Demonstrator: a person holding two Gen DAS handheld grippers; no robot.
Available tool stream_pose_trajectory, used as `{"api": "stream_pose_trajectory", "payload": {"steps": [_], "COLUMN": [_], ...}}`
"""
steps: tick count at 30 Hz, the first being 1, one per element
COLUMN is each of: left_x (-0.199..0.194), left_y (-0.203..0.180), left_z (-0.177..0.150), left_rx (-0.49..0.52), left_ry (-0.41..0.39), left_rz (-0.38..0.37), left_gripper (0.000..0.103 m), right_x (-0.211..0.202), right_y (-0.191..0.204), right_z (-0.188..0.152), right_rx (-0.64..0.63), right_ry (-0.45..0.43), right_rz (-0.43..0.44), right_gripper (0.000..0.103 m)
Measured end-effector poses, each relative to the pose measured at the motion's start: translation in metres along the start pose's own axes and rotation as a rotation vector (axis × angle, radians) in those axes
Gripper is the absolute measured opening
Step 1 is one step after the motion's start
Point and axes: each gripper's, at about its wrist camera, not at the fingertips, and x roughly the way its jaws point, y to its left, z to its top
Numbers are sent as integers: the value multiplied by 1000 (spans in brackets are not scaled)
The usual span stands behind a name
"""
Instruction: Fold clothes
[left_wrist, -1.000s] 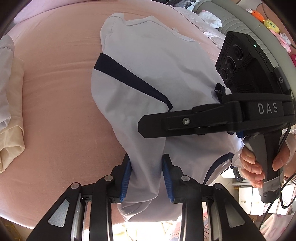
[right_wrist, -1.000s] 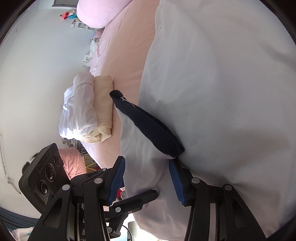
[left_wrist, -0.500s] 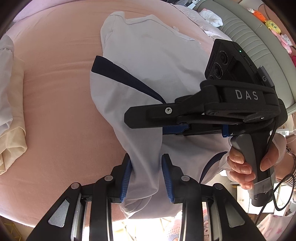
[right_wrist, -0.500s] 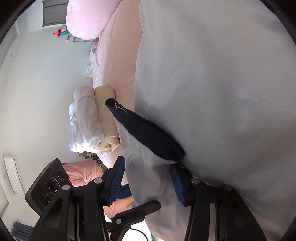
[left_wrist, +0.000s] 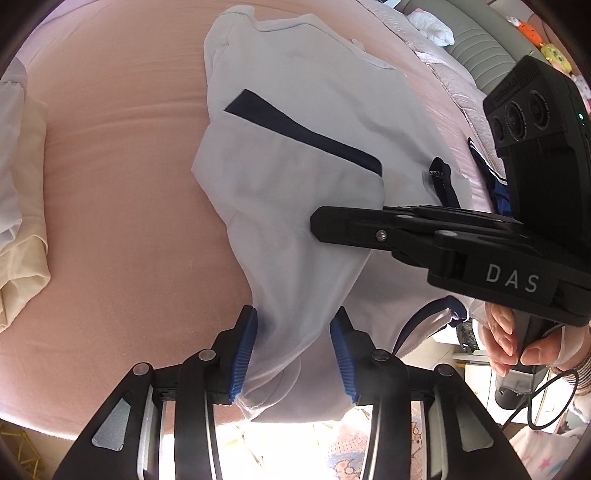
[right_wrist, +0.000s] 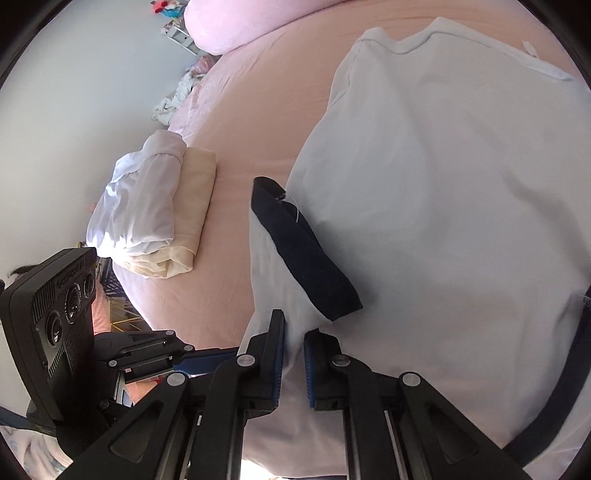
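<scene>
The right gripper has just clamped its fingers on the shirt hem at lower centre, where a second ago they stood apart. The left gripper fingers are easing open around bunched cloth. The shirt lies on the bed, so a fold can start

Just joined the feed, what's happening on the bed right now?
A person with a gripper in each hand is folding a white shirt with navy trim on a pink bed. The right gripper has its jaws shut on a fold of fabric beside the navy sleeve cuff. The left gripper has bunched shirt fabric between its jaws, which are opening. Folded clothes sit off to one side.
</scene>
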Motion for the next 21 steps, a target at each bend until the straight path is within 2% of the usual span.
{"api": "stream_pose_trajectory", "payload": {"steps": [5, 8, 10, 11, 12, 13, 16, 17, 18, 19, 21], "left_x": [2, 2, 1, 0, -1, -2, 0, -3, -10, -16, -23], "left_y": [-7, -15, -24, -29, -27, -18, -23, -18, -7, 2, 13], "left_z": [3, 3, 3, -1, -17, -32, -29, -30, -37, -42, -45], "left_rx": [19, 47, 78, 96, 115, 129, 147, 150, 153, 155, 157], "left_ry": [7, -23, -56, -70, -82, -91, -93, -91, -86, -82, -77], "left_rz": [28, 35, 73, 95, 117, 133, 154, 151, 147, 146, 151], "left_gripper": [38, 38, 37, 36, 26, 21, 19, 19, 19, 19, 19], "right_x": [-10, -12, -13, -13, -13, -14, -14, -13, -12, -11, -6], "right_y": [-10, -18, -21, -22, -23, -24, -26, -27, -30, -31, -33], "right_z": [-15, -25, -27, -28, -28, -28, -22, -19, -17, -13, -5], "right_rx": [47, 50, 56, 61, 66, 69, 93, 108, 126, 137, 136], "right_ry": [-5, 7, 9, 9, 9, 6, 11, 12, 6, 1, -4], "right_rz": [-42, -54, -45, -33, -22, -9, 32, 49, 69, 89, 124], "right_gripper": [8, 8, 8, 8, 8, 8, 10, 16, 31, 40, 51]}}
